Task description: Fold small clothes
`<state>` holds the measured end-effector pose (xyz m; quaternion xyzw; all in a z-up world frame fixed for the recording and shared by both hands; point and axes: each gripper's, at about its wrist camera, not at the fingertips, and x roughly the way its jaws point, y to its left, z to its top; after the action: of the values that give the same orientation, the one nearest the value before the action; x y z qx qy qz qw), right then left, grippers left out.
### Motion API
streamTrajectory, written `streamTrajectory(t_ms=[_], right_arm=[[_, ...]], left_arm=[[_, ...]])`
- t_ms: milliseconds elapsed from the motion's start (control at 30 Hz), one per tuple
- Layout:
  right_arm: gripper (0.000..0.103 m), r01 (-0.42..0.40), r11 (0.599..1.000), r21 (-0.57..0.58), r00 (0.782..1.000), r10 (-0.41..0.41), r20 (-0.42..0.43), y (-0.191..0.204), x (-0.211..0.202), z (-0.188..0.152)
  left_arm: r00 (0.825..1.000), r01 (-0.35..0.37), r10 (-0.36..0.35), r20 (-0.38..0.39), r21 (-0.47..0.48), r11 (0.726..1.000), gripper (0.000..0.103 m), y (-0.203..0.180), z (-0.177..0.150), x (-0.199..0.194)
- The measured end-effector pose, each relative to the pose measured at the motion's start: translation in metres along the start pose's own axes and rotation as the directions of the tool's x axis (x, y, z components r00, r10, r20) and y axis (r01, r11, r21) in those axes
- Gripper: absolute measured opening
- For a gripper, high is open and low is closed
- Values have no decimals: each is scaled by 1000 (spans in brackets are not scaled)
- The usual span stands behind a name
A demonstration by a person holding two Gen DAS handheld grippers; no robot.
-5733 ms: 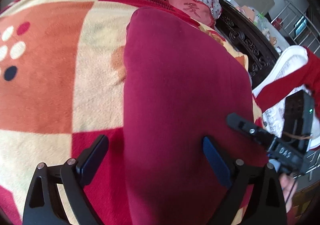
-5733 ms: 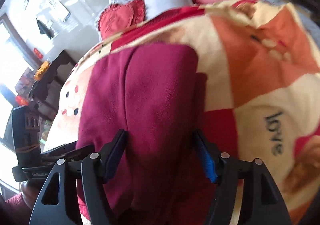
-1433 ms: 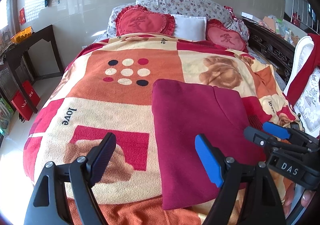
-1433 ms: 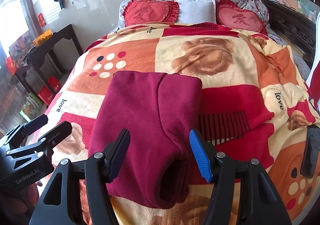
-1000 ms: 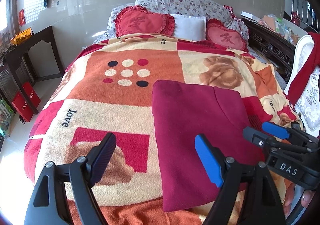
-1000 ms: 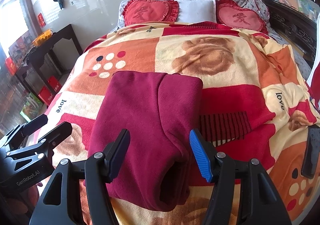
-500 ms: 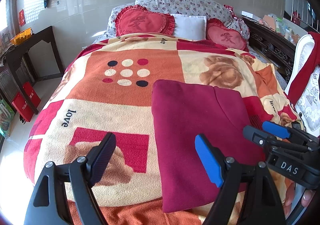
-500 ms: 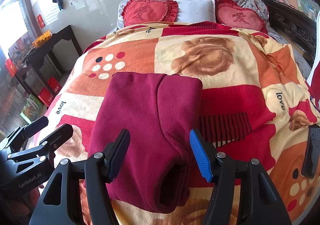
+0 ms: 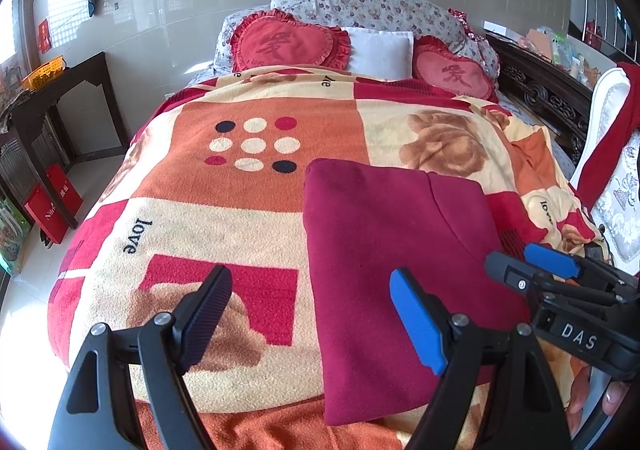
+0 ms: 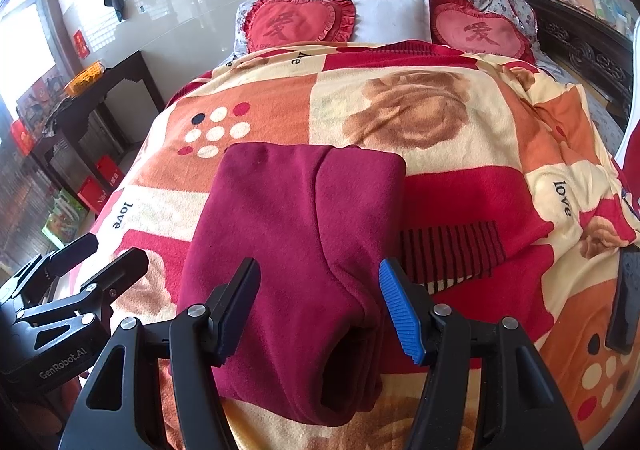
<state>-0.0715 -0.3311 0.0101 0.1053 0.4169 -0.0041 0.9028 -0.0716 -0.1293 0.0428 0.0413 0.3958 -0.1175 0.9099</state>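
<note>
- Across the lower half of the left wrist view, my left gripper [image 9: 310, 316] has its jaws spread wide, nothing between them, hanging clear above the bed.
- Folded maroon garment [image 9: 392, 262] sits lower centre-right of this view, flat on the patterned blanket [image 9: 192, 217], near the foot edge; the blue pad [image 9: 416, 320] overlaps it in the picture, not touching as far as I can see.
- Right edge of this view: my right gripper [image 9: 532, 268] pokes in beside the garment, fingertips of a hand [image 9: 592, 394] just below it.
- Top: two red heart cushions [image 9: 288, 41], white pillow [image 9: 380, 49] between them.
- In the right wrist view, the right gripper [image 10: 320, 304] fills the bottom, jaws partly spread, empty; the garment [image 10: 296, 242] lies beneath and past them in frame centre, rolled fold on its right side.
- Lower left of this view: left gripper [image 10: 100, 254], jaws apart.
- Dark side table [image 10: 100, 89] at upper left.
</note>
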Motion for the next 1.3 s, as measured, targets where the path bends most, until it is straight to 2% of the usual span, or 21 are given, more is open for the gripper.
streamTrajectory(t_ms=[833,1033,1300], right_arm=[[43,-1,1000,6,1000,1,0,0,0,0],[43,-1,1000,7,1000,1,-2,1,0,0],[43,2,1000,14,1000,-2,0,2,2,-1]], left_arm=[[1000,-1,1,0,1,1000,85,1,1,2],[1000,-2,1,28,21,1000,85,0,0,0],[1000,-7,7,-4,0,1000,85,2,1,9]])
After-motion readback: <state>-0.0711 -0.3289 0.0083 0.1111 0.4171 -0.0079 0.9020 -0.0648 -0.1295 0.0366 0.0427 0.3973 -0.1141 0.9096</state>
